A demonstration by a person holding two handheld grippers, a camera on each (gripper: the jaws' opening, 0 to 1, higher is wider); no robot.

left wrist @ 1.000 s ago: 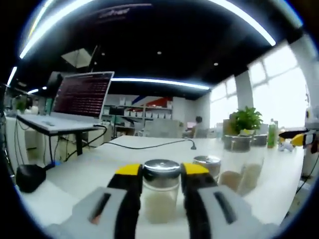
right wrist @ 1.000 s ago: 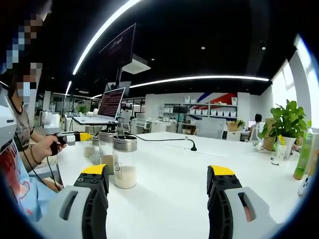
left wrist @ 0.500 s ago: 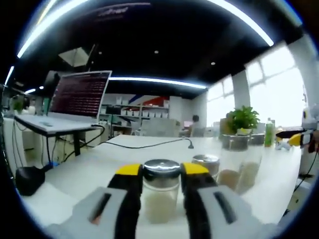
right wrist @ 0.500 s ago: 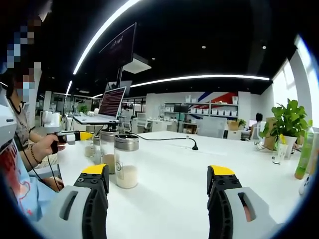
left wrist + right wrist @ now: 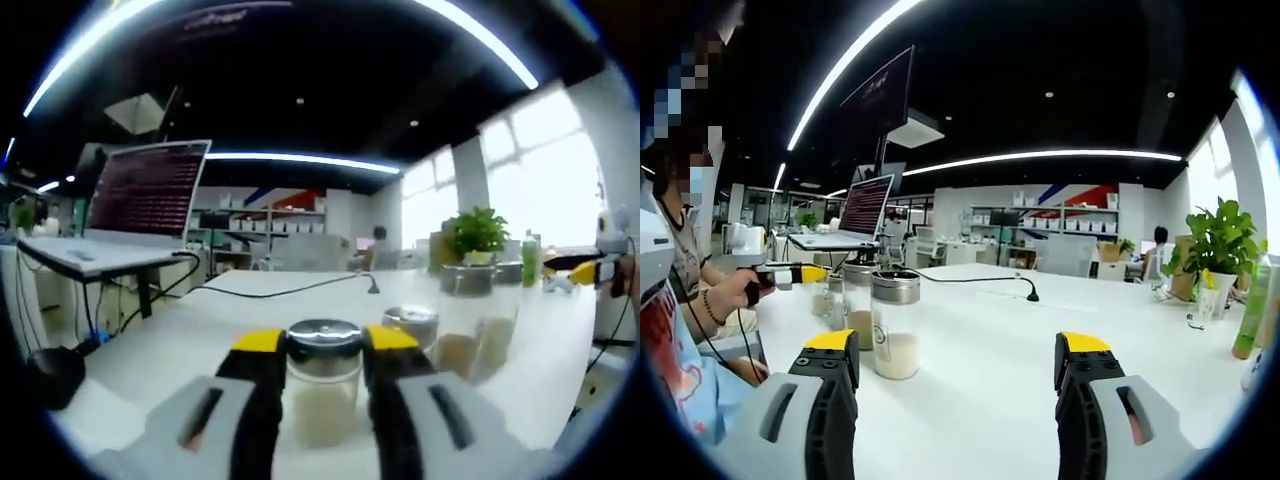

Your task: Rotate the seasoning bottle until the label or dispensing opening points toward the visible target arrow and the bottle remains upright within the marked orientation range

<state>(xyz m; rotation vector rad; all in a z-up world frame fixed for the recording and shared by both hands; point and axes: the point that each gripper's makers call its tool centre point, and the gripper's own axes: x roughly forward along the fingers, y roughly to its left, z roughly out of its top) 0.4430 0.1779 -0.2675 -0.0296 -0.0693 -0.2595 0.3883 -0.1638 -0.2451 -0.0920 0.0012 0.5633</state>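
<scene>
A glass seasoning bottle (image 5: 322, 385) with a silver lid and pale powder stands upright on the white table (image 5: 250, 310). My left gripper (image 5: 324, 342) is shut on it, a yellow-tipped jaw against each side. In the right gripper view that gripper (image 5: 792, 273) shows at the left in a person's hand (image 5: 732, 294), beside a small bottle (image 5: 824, 296). My right gripper (image 5: 958, 348) hovers open over the table with nothing between its jaws. It also appears at the right edge of the left gripper view as the right gripper (image 5: 588, 270).
More lidded glass bottles stand close by: a short one (image 5: 411, 328), a tall one (image 5: 464, 318), and two in front of my right gripper (image 5: 895, 325) (image 5: 857, 312). A black cable (image 5: 980, 282) crosses the table. A laptop (image 5: 140, 195), plant (image 5: 1215, 250) and green bottle (image 5: 1250, 310) stand around.
The left gripper view has shifted a little, with the laptop and plant sliding left; the bottle stays gripped between its jaws. My right gripper has hardly moved.
</scene>
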